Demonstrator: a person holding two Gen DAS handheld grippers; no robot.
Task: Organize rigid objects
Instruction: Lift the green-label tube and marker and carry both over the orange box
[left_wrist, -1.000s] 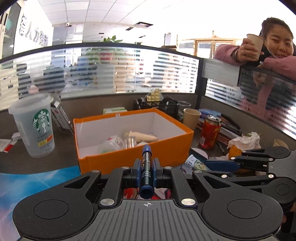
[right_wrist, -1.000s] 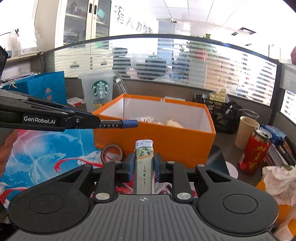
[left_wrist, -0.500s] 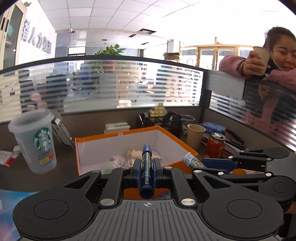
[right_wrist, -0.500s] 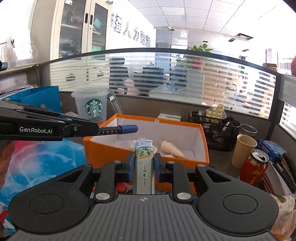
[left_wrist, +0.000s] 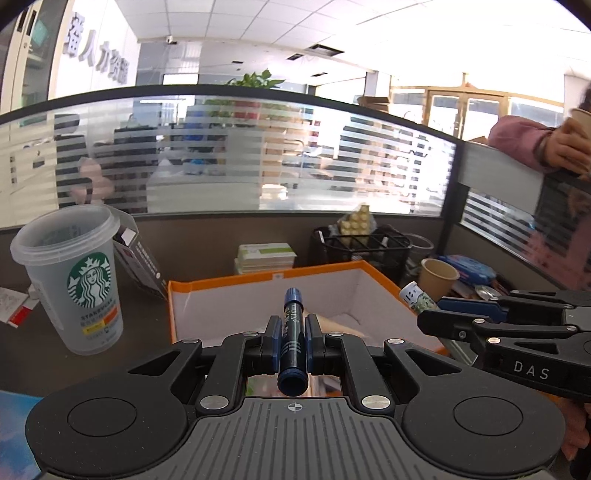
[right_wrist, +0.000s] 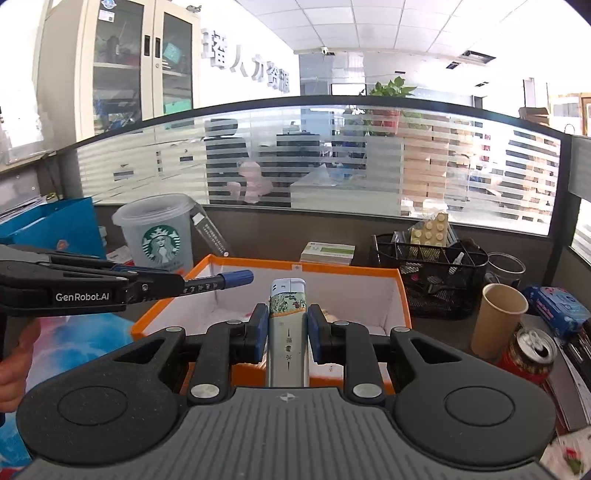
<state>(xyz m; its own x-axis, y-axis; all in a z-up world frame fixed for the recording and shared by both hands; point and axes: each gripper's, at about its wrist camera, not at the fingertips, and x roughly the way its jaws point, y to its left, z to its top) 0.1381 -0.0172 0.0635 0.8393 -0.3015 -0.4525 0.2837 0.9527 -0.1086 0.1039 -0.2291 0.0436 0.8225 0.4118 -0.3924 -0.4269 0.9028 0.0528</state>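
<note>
My left gripper (left_wrist: 291, 334) is shut on a blue marker (left_wrist: 292, 332) that points forward over the near edge of the orange box (left_wrist: 258, 280). My right gripper (right_wrist: 287, 326) is shut on a lighter (right_wrist: 288, 325) with a floral print, held above the near wall of the same box (right_wrist: 369, 271). The left gripper with the marker (right_wrist: 221, 282) shows at the left of the right wrist view. The right gripper and the lighter's tip (left_wrist: 415, 297) show at the right of the left wrist view. The box has white inner walls and holds several small items.
A clear Starbucks cup (left_wrist: 77, 280) stands left of the box. A black mesh organiser (right_wrist: 432, 280), a paper cup (right_wrist: 498, 317), a red drink can (right_wrist: 528, 354) and a blue packet (right_wrist: 557, 306) stand to the right. A person (left_wrist: 546, 147) leans on the partition.
Both grippers have risen and moved forward toward the box, each still holding its object. The box now sits lower and closer in both views.
</note>
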